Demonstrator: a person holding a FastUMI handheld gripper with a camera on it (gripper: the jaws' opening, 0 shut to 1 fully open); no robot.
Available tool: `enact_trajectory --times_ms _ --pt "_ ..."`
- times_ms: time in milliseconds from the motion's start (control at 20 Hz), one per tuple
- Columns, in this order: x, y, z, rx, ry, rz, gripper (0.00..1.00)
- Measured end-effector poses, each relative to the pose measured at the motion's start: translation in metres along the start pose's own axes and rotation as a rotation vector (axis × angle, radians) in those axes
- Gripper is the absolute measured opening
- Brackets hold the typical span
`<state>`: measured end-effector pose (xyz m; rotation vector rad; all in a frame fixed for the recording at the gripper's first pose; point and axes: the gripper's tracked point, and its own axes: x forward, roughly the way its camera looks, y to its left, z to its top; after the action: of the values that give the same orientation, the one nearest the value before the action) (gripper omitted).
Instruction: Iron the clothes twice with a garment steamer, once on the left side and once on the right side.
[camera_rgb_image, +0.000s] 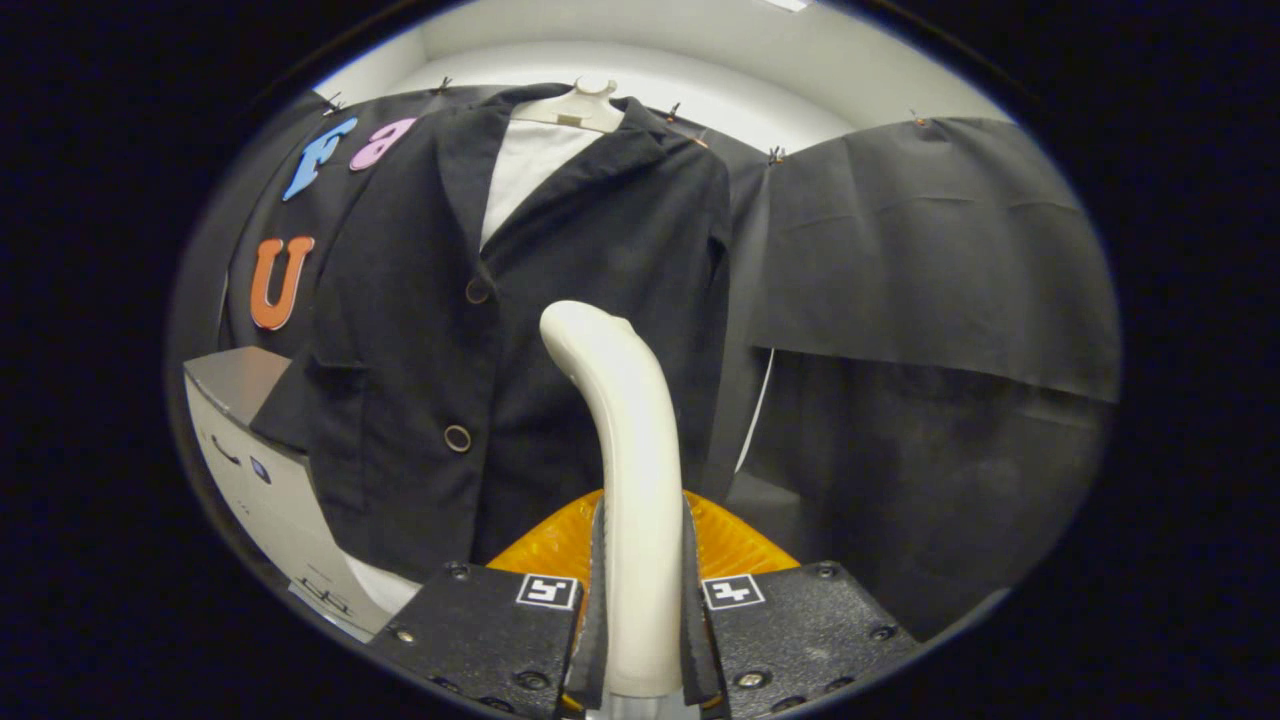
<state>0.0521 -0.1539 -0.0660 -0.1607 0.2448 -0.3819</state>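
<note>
A hand-held gripper (642, 610) clamps a cream-white garment steamer (625, 470) by its handle, both fingers (597, 600) pressed against the handle's sides. The steamer rises from between the fingers and curves at its top toward a dark jacket (520, 330), which hangs beyond them. An orange ribbed part (740, 545) fans out to either side of the handle, just ahead of the fingers. The steamer's head stands in front of the jacket's front panel, to the right of its two buttons (458, 438); whether the head touches the cloth cannot be told.

The jacket hangs on a pale hanger (580, 105) with a white garment (525, 165) showing at the open collar. Black cloth (930, 250) covers the booth wall behind and to the right of the jacket, pinned along its upper edge with small clips (774, 155). A thin white cord (757, 410) runs down beside the jacket's right edge. To the left of the fingers, beside the jacket's lower hem, sits a grey-and-white box-like unit (265, 480).
</note>
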Motion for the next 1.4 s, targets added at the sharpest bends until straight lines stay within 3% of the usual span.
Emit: enact_trajectory --times_ms 400,850,1400 --pt "-0.011 0.013 -0.05 -0.057 0.06 0.035 0.32" --pt "-0.016 0.016 -0.138 -0.104 0.251 0.075 0.32" --pt "-0.032 0.026 -0.186 -0.163 0.382 0.088 0.32"
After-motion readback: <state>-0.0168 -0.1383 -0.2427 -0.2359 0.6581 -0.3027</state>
